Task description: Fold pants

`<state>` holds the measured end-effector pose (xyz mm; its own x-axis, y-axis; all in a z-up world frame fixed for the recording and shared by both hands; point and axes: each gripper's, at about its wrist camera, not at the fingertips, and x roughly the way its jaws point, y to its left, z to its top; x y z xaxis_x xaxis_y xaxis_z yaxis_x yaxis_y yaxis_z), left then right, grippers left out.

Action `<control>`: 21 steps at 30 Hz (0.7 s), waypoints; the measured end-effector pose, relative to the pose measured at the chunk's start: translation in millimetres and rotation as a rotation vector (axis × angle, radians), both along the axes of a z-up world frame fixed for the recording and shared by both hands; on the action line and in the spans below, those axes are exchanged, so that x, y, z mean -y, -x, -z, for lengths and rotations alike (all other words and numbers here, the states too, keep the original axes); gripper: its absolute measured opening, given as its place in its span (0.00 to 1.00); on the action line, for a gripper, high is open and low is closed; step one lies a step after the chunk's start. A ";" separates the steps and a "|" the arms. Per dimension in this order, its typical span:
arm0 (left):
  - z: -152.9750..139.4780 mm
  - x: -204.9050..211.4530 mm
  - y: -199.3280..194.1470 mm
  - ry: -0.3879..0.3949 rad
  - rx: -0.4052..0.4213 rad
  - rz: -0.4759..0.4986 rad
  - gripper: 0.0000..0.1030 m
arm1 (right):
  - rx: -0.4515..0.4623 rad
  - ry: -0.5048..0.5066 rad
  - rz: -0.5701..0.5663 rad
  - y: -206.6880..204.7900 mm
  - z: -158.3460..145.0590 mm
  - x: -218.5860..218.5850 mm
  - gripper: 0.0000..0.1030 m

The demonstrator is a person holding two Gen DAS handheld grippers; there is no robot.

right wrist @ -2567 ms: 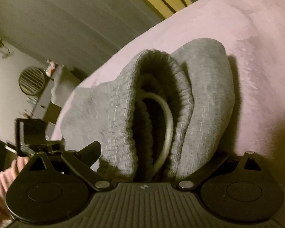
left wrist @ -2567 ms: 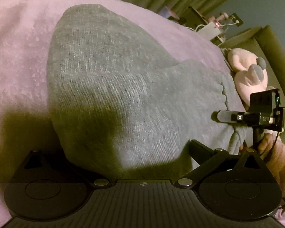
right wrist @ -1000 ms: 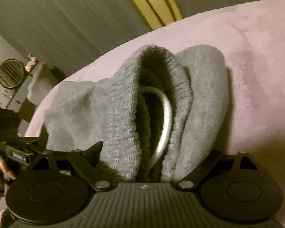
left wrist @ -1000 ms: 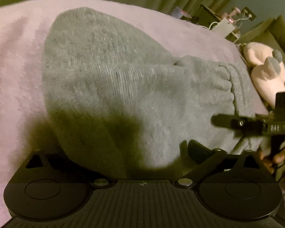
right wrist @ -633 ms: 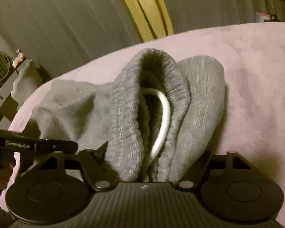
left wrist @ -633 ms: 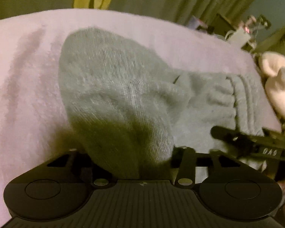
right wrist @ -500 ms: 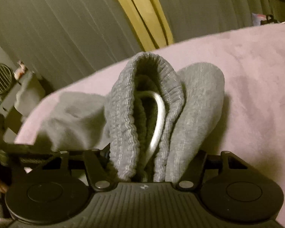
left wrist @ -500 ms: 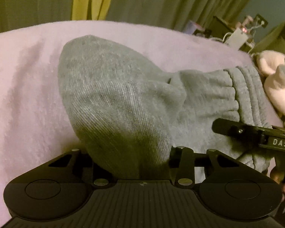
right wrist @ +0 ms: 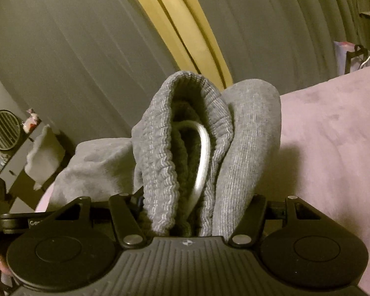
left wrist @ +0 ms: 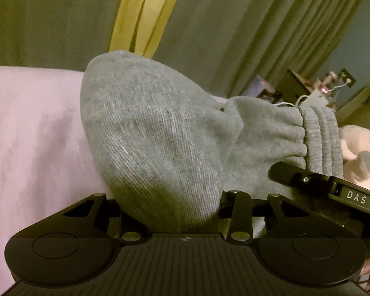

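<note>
While the grey pants (left wrist: 155,133) are bunched up in front of you on the pink blanket (left wrist: 31,128) of the bed, near its far edge by the curtains (left wrist: 234,24), both ends are already gripped. Your left hand-held gripper (left wrist: 170,212) has just been closing and now pinches a thick fold of the leg fabric between its jaws. Your right hand-held gripper (right wrist: 197,219) has also just been closing; it pinches the ribbed waistband (right wrist: 160,153) together with the pale drawstring loop (right wrist: 202,157) and the layer beside it.

To do this step well, I think you should raise both ends at an equal height and pull them a little apart, so the cloth hangs flat before you lay it over. Take care that the drawstring does not slip out and that no layer falls from the right grip.

A plush toy (left wrist: 358,157) lies beyond the waistband. No container can be seen.
</note>
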<state>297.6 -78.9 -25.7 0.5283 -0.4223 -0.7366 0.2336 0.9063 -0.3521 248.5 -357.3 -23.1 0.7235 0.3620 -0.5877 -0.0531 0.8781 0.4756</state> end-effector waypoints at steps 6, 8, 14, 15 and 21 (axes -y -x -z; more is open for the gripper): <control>33.2 5.4 -24.8 -0.057 -0.013 -0.012 0.49 | -0.035 0.081 0.015 -33.2 29.5 -15.2 0.67; 46.6 -0.3 -30.0 -0.099 -0.028 -0.066 0.69 | -0.064 0.171 0.041 -37.9 42.8 -18.5 0.79; 44.4 -40.6 12.7 0.014 0.029 -0.205 0.85 | -0.041 0.232 0.120 -0.1 47.0 7.9 0.96; 43.0 -43.2 23.7 0.030 0.043 -0.223 0.86 | -0.032 0.212 0.139 7.2 43.9 7.1 0.96; 46.6 -9.0 51.3 -0.153 0.028 -0.152 0.88 | -0.055 0.255 0.143 19.9 43.2 -7.9 0.96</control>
<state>246.3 -70.0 -72.3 0.5987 -0.2201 -0.7702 0.0975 0.9744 -0.2026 228.6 -349.5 -66.3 0.7210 0.0940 -0.6865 0.0997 0.9664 0.2370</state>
